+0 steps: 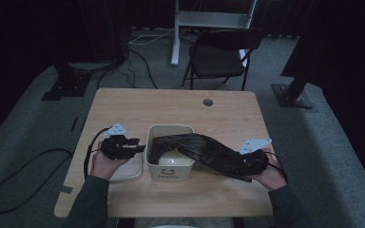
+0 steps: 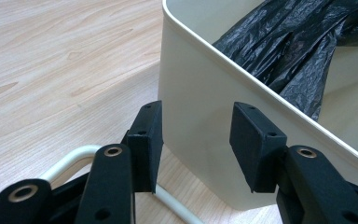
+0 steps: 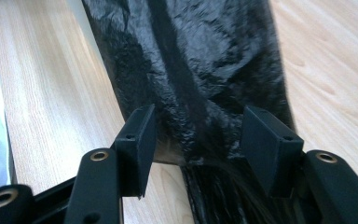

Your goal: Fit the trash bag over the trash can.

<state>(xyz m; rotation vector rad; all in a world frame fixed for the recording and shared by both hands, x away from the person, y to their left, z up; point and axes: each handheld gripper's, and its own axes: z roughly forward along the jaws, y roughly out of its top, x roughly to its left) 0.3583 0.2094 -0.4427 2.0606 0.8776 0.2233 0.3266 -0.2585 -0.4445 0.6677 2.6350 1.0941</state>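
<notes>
High view of a wooden tabletop (image 1: 123, 102) with a cream bin (image 1: 164, 168) standing near the middle of its front edge, the word "Hello" on its front wall. A black plastic bag (image 1: 209, 152) has one end inside the bin and drapes out over the bin's right rim, stretching across the tabletop toward the front right corner. The right gripper (image 1: 253, 161), held in the person's right hand at that end of the bag, has its jaws parted; in the right gripper view the bag (image 3: 191, 60) runs lengthwise between the two pads (image 3: 142, 144), its gathered tail lying in the gap, and neither pad visibly presses on the plastic. The left gripper (image 1: 132, 148) sits just beside the bin's left wall, held in the left hand above a white lid (image 1: 126, 173) lying flat by the front edge. In the left gripper view its jaws stand apart and hold nothing; the bin's outer wall (image 2: 200, 121) fills the space just ahead of them, with the bag (image 2: 298, 51) visible inside beyond the rim and the lid's edge (image 2: 70, 161) below the left pad.
</notes>
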